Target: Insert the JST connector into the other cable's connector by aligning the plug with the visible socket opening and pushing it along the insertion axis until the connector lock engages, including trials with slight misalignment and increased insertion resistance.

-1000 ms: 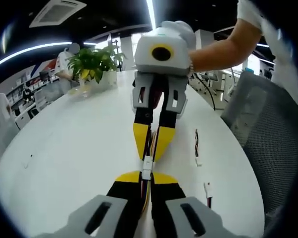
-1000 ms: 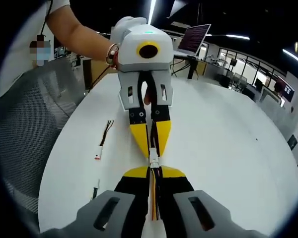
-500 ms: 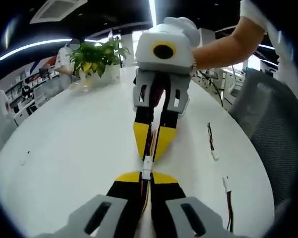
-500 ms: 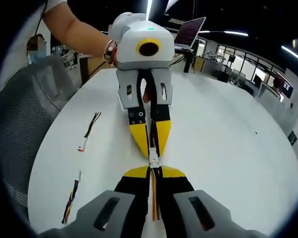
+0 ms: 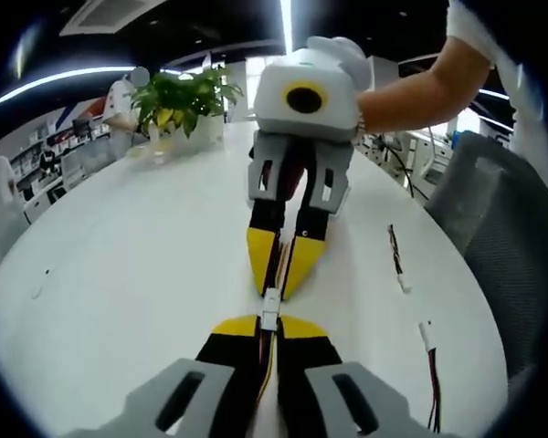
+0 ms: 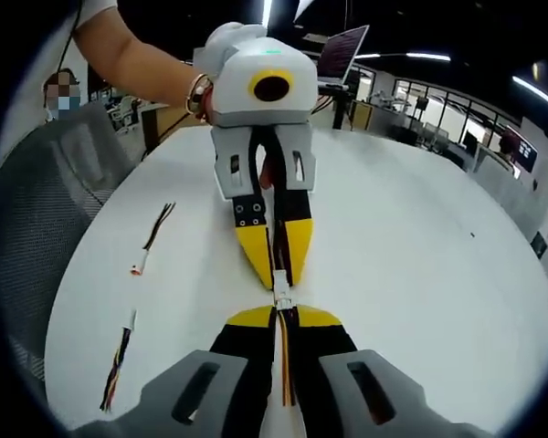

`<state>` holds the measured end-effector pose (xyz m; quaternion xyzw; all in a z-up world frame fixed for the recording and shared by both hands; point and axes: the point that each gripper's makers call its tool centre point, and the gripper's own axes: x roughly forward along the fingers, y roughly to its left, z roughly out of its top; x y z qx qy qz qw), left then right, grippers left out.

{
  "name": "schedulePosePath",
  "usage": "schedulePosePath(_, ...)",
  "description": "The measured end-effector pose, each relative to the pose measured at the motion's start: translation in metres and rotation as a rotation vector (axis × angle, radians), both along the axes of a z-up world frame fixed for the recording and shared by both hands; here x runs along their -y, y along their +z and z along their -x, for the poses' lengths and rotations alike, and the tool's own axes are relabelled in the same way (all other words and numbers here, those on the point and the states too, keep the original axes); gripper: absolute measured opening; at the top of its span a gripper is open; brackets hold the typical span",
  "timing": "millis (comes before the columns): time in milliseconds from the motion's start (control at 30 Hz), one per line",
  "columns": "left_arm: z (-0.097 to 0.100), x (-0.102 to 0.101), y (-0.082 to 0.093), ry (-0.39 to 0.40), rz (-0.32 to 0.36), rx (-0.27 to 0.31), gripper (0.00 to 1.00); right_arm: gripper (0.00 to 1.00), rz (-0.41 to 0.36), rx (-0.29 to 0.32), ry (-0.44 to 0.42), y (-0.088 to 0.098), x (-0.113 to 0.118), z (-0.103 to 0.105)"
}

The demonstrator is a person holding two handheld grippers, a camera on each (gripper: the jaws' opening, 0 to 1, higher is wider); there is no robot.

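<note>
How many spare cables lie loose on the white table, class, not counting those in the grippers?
2. In the right gripper view, one spare cable lies left of the grippers, farther off, and a second spare cable lies nearer the camera. Others may be hidden behind the grippers.

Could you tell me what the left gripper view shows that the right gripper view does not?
The left gripper view alone has a potted plant. The right gripper view alone has an open laptop. Both show the white table, two spare cables lying on it, and the left gripper and right gripper meeting tip to tip at the joined white connectors.
</note>
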<state>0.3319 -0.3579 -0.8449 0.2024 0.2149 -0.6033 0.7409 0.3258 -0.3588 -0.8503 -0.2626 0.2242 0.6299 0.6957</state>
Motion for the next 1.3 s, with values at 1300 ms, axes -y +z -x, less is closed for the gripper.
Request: schedulePosePath(1300,-0.0012,-0.0007,0.0009,-0.041,0.005,0.023,0.03,0.09,-0.017,-0.043,-0.051,0.0002,0.001,-0.0044)
